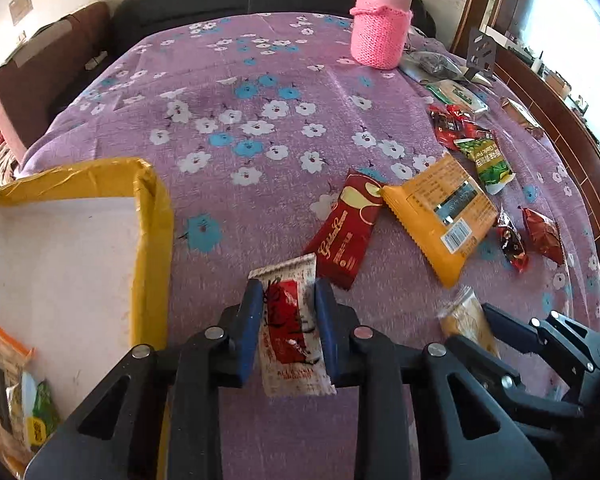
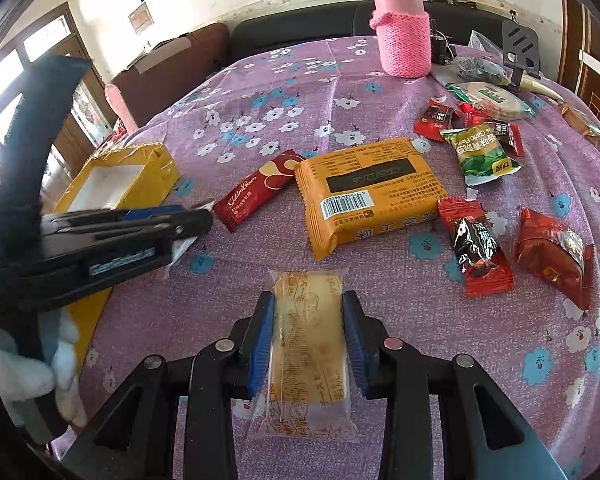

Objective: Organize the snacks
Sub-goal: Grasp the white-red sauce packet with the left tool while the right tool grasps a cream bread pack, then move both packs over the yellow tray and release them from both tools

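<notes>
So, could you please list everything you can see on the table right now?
Tablecloth: one, purple, flowered, covering table.
Box: one, yellow, left edge; a few packets in its near corner.
Bottle: one, pink, knitted sleeve, far side.
Orange packet: one, centre.
Dark red bar: one, left of orange packet.
Green packet: one, right of centre.
Small red sweets: several, right side.
White-red packet: one, in left tongs, shut.
Clear-wrapped cake: one, pale yellow, in right tongs, shut.
</notes>
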`<action>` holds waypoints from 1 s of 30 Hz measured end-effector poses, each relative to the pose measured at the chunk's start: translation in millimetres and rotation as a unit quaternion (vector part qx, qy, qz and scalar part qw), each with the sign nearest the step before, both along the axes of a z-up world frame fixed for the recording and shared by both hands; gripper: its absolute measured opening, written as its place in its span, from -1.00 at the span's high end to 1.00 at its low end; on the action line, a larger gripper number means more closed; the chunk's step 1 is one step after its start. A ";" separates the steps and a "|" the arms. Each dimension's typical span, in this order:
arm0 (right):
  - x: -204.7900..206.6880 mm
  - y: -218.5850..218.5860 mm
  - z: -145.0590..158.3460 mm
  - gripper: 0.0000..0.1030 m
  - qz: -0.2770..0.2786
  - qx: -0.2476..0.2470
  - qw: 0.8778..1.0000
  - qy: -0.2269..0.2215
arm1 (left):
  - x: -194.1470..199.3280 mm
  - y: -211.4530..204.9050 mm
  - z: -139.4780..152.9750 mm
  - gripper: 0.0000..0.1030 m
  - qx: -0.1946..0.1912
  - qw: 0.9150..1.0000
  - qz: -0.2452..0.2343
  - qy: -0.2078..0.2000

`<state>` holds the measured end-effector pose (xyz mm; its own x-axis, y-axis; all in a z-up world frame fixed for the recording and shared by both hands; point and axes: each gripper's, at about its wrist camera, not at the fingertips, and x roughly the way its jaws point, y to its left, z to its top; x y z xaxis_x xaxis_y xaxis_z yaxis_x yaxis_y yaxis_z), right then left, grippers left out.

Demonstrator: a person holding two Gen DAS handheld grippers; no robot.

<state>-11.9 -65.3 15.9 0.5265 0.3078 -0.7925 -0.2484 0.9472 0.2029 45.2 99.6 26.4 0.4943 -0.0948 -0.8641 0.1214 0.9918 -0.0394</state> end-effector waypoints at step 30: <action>-3.9 -9.6 9.4 0.33 0.011 0.091 0.996 -0.019 | -92.3 38.8 58.4 0.49 -0.125 0.988 0.010 -0.091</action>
